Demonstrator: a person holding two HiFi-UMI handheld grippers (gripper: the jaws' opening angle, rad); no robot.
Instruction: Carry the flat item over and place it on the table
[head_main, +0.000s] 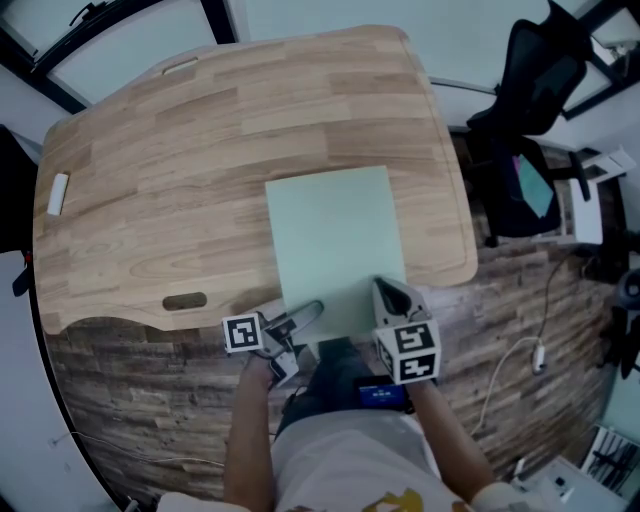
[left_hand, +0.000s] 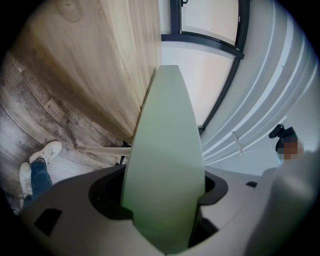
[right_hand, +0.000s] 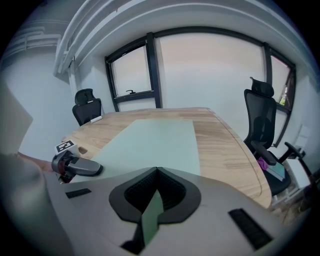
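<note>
No words or numbers can be read: the left marker cube (head_main: 243, 333) and right marker cube (head_main: 413, 352) bear only black-and-white patterns, and faint print on the floor planks (left_hand: 64, 106) is blurred.

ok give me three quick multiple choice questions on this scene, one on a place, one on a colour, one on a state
1. Where does the sheet lie? A in a sink B on the table C on a shelf
2. What colour is the sheet? A pale green B red C black
3. The fingers of the right gripper are: A wide apart B holding a cup C closed on the sheet's edge
B: it lies flat on the wood. A: every view shows pale green. C: its edge sits pinched between them.
</note>
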